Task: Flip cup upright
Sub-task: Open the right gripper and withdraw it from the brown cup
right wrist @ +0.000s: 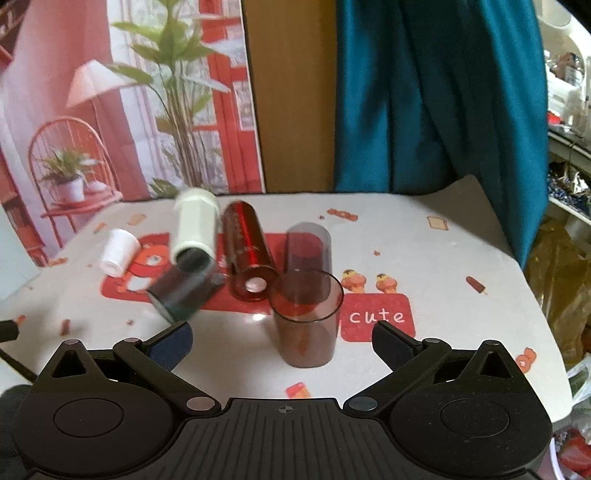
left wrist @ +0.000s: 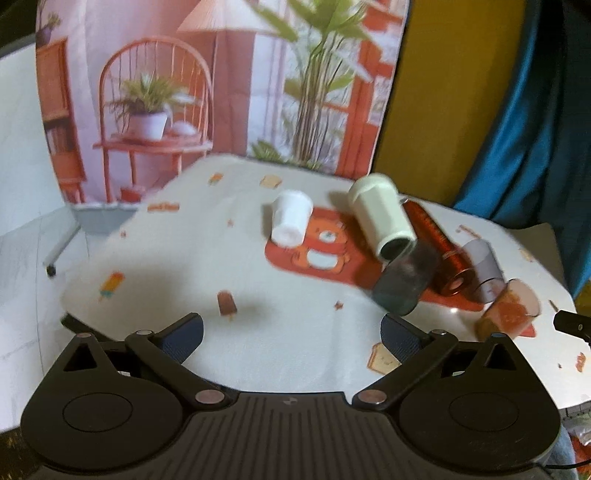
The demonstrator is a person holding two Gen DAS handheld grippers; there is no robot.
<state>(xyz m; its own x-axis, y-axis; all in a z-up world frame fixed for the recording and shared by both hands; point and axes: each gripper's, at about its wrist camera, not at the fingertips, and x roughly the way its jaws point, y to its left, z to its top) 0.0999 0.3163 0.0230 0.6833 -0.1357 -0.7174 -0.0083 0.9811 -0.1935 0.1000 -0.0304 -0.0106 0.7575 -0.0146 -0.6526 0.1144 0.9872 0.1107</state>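
On the table (right wrist: 461,258) | both claws spread, empty | brown cup (right wrist: 306,317) upright before right gripper (right wrist: 282,341); dark cup (right wrist: 181,293) lies sideways | step: approach | next: left gripper (left wrist: 291,338) clamps its wall, tips it mouth-up

Both wrist views look down across the same table (left wrist: 155,258), near the cups.

A printed backdrop (left wrist: 207,88) hung behind the table (left wrist: 207,280), picturing a pink room with a wire-backed chair (left wrist: 155,107), a potted plant (left wrist: 147,110), a lamp (left wrist: 221,18) and a tall leafy palm (left wrist: 317,74). Beside it stood a yellow-brown panel (right wrist: 291,96), then a teal curtain (right wrist: 443,96). The table wore a white cloth scattered with ice-lolly and toast prints and a red bear patch (left wrist: 314,243). On the far right, cluttered shelves (right wrist: 569,85) sat in bright light.
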